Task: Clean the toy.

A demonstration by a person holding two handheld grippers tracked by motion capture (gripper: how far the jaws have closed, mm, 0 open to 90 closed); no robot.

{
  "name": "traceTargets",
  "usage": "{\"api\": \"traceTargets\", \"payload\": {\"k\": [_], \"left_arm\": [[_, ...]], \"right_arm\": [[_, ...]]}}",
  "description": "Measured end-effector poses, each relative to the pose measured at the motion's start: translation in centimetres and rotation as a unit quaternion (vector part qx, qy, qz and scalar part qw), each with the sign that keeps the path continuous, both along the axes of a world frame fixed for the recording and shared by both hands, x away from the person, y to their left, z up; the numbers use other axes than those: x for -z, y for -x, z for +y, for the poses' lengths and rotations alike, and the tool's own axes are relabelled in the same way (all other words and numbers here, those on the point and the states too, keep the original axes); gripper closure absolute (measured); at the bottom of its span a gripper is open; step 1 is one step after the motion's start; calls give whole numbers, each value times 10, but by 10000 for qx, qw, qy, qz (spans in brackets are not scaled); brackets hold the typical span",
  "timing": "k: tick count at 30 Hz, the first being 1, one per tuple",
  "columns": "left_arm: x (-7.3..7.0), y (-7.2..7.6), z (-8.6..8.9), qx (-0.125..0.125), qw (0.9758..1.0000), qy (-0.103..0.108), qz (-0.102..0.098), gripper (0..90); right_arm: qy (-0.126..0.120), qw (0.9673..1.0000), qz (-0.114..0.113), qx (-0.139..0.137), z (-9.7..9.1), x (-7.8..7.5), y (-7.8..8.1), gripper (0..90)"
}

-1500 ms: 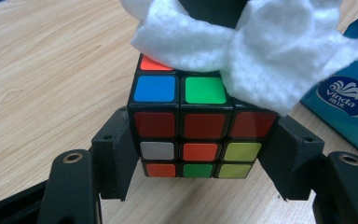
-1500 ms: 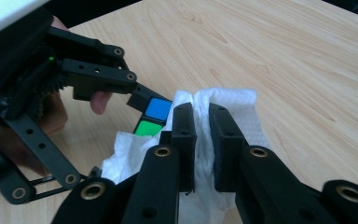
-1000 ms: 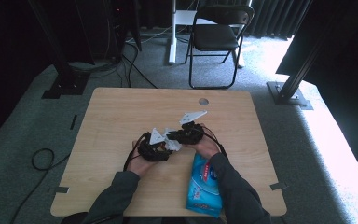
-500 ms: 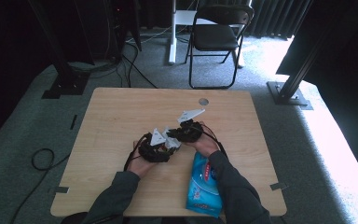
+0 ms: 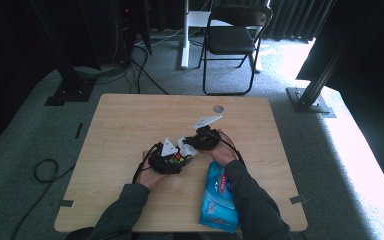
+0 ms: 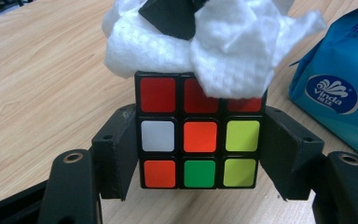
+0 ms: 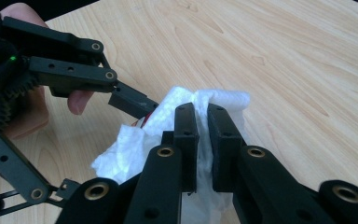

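A scrambled puzzle cube point(image 6: 198, 136) with red, orange, white, green and yellow stickers sits clamped between the two black jaws of my left gripper point(image 6: 198, 149), which is shut on its sides. In the high view the cube point(image 5: 177, 159) and left gripper point(image 5: 172, 157) are at the table's middle front. A crumpled white tissue point(image 6: 200, 42) lies over the cube's far edge. My right gripper point(image 7: 203, 140) is shut on this tissue point(image 7: 177, 121), pinching a fold between its pads, and presses it against the cube from the far side. The right gripper point(image 5: 192, 144) meets the left one in the high view.
A blue pack of tissues point(image 5: 219, 197) lies near the front edge, under the right forearm; it also stands at the right in the left gripper view point(image 6: 340, 88). The wooden table point(image 5: 130, 125) has a small round hole point(image 5: 218, 108) at the back. A black folding chair point(image 5: 232, 40) stands behind.
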State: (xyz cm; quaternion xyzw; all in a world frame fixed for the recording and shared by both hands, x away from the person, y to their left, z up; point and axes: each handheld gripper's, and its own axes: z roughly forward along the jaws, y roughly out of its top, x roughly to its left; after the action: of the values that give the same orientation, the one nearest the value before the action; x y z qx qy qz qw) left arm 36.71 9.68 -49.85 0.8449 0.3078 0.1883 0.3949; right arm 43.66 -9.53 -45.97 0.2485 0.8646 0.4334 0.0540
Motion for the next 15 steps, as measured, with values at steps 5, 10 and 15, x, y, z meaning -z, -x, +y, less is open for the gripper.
{"api": "traceTargets", "payload": {"k": [5, 10, 15], "left_arm": [[2, -1, 0, -27, 10000, -12, 9, 346], [3, -1, 0, -52, 10000, -22, 10, 346], [3, -1, 2, -85, 10000, -9, -15, 346]], "right_arm": [[47, 10000, 33, -76, 4, 2, 1, 840], [29, 9999, 41, -147, 6, 2, 3, 840], [-8, 9998, 25, -213, 7, 0, 5, 840]]}}
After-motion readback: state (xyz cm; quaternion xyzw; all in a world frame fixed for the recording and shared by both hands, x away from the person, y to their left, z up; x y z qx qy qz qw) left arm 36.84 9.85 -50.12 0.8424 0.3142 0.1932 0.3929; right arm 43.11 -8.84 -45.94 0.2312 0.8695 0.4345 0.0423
